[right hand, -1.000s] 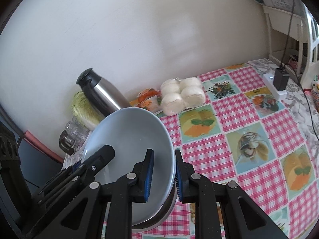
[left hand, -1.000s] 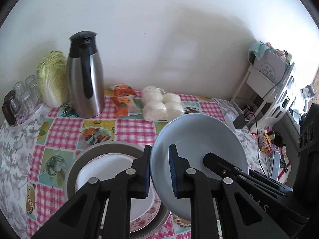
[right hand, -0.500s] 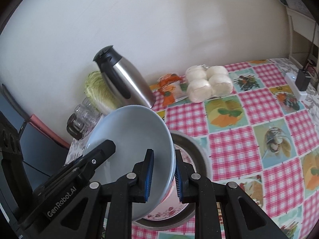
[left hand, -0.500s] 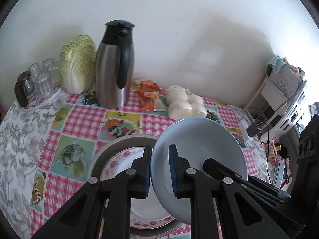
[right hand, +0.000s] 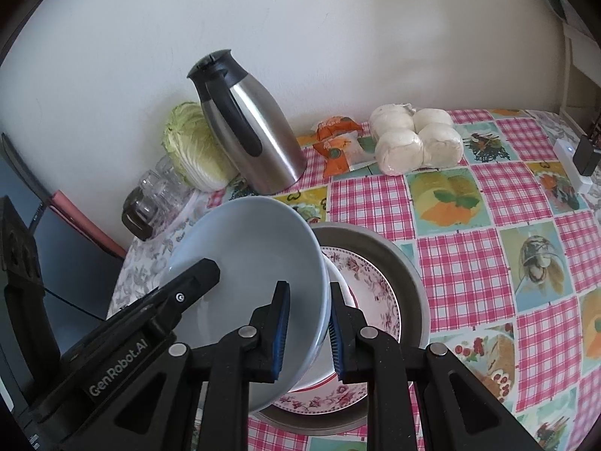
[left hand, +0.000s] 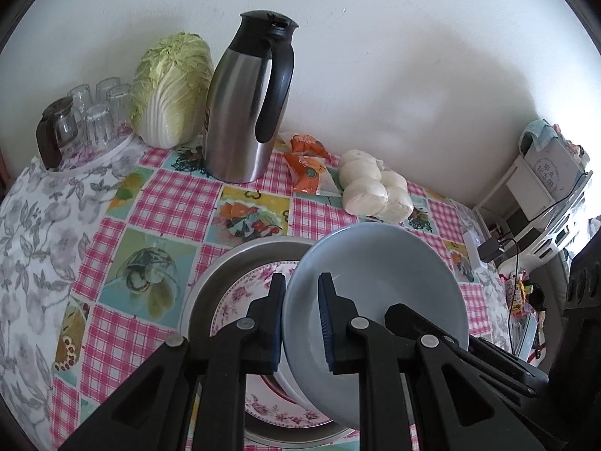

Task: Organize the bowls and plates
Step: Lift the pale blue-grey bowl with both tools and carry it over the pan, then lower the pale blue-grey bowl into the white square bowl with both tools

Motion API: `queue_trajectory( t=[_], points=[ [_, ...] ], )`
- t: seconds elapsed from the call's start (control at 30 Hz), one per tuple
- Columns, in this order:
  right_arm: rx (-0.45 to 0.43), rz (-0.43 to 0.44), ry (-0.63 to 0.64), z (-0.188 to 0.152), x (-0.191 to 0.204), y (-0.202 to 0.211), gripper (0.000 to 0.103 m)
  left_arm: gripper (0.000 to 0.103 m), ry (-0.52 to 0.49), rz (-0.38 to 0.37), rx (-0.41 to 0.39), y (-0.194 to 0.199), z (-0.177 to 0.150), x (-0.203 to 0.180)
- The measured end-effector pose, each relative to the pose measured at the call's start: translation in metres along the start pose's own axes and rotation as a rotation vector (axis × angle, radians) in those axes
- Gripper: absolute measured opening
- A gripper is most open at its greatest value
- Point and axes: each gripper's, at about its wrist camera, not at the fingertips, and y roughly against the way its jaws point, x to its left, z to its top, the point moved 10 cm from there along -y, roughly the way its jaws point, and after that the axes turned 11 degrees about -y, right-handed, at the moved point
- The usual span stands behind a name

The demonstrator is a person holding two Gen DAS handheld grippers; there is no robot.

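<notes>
White wall backs our bench (left hand: pixel 180 203) with its pink-checked oilcloth, where from the left we see upturned glasses (left hand: pixel 90 112), a leafy cabbage (left hand: pixel 171 86), a steel jug (left hand: pixel 244 112), orange packets (left hand: pixel 308 165) and wrapped white buns (left hand: pixel 372 188). Our left gripper (left hand: pixel 300 315) and right gripper (right hand: pixel 308 329) each hold their jaws narrow, pinching opposite rims of the smooth pale-blue bowl (left hand: pixel 375 282). It hangs tilted above a floral plate (right hand: pixel 372 289) in a grey metal dish (right hand: pixel 398 255), hiding much of both.

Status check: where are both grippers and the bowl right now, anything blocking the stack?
Left gripper and right gripper both clamped on the pale blue bowl rim. Bowl tilted above the floral plate in the grey tray. Nothing in the way.
</notes>
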Motion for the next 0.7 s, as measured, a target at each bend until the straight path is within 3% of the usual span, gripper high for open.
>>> queue_trajectory(
  t=[0.7],
  points=[
    [0.054, -0.041, 0.01, -0.008, -0.009, -0.02, 0.023, 0.017, 0.034, -0.002, 0.041, -0.016, -0.008, 0.007]
  ],
)
